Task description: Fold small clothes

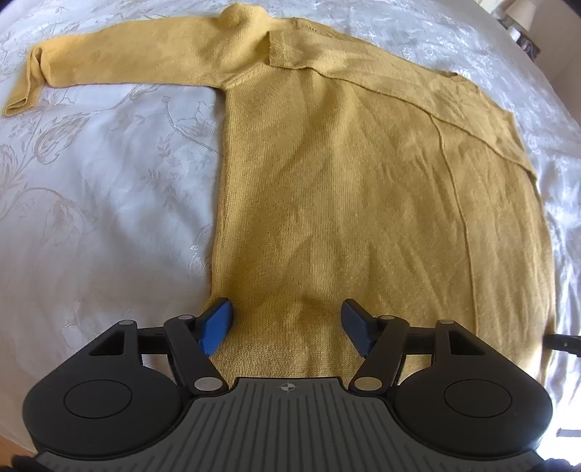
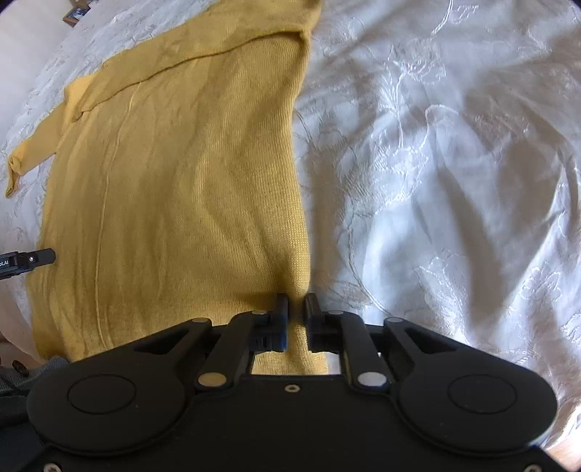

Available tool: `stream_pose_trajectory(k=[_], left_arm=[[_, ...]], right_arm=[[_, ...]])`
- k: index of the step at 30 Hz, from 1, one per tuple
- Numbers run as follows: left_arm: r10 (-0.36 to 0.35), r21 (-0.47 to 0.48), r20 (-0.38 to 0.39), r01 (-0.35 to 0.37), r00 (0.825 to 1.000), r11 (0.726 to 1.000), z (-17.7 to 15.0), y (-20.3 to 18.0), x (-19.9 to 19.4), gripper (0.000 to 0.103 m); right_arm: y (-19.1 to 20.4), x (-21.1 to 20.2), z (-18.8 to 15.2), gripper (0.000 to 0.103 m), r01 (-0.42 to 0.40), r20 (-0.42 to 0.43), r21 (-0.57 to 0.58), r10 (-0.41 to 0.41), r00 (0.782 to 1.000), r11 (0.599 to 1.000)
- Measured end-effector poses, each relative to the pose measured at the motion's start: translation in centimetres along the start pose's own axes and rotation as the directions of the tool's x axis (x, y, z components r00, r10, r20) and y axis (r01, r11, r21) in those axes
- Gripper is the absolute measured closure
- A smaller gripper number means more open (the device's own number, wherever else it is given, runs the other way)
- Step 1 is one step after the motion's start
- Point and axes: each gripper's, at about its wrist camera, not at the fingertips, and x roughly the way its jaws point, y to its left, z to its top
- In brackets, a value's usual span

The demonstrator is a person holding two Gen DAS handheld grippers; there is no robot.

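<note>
Where the white bedspread (image 1: pixel 109 203) with its pale embroidered flowers covers the whole scene, a mustard-yellow knitted sweater (image 1: pixel 345 188) lies spread on top of it, hem near and collar far. Its fine ribbed knit shows soft diagonal creases across the body, and a raised seam (image 1: pixel 457 203) runs down the right part of the body from far to near. One long sleeve (image 1: pixel 120 58) stretches straight out to the left at the far end, its cuff (image 1: pixel 20 101) bent back toward the near side. At the far right, fabric is folded over the upper body in a flat slanting band (image 1: pixel 399 90), most likely the other sleeve. The collar (image 1: pixel 236 14) makes a small hump at the far edge.

At the near left corner of the hem, the left gripper (image 1: pixel 287 323) hovers with its blue fingers (image 1: pixel 218 323) spread wide, the sweater lying flat between them and no fabric caught. At the near right corner, the right gripper (image 2: pixel 297 319) has its black fingers (image 2: pixel 281 319) drawn close together, pinching a narrow ridge of the sweater (image 2: pixel 174 203) along its right side edge. From the right wrist view, a dark tip of the left gripper (image 2: pixel 34 258) shows at the sweater's left edge
</note>
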Motion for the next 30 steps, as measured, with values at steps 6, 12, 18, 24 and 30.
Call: stream_pose_trajectory(k=[6, 12, 18, 24, 30], left_arm=[[0.011, -0.077, 0.043, -0.008, 0.999, 0.997, 2.1, 1.9, -1.3, 0.013], [0.059, -0.078, 0.126, -0.049, 0.99, 0.996, 5.7, 5.2, -2.8, 0.008], [0.125, -0.111, 0.187, -0.106, 0.974, 0.988, 9.6, 11.2, -3.9, 0.007], [0.209, -0.133, 0.212, -0.183, 0.955, 0.974, 12.9, 18.0, -3.9, 0.007], [0.246, -0.092, 0.179, -0.233, 0.953, 0.968, 15.6, 23.4, -2.2, 0.007]], right_arm=[[2.1, -2.8, 1.3, 0.023, 0.018, 0.125, -0.037, -0.013, 0.992, 0.999], [4.7, -3.4, 4.1, 0.001, 0.044, 0.191, -0.057, -0.032, 0.981, 0.997], [8.5, -2.8, 6.3, 0.001, 0.023, 0.214, -0.037, -0.014, 0.977, 0.999], [14.1, -0.9, 8.7, 0.001, 0.001, 0.205, -0.06, 0.011, 0.979, 0.998], [19.6, 1.2, 10.1, 0.001, -0.031, 0.175, -0.087, 0.046, 0.983, 0.996]])
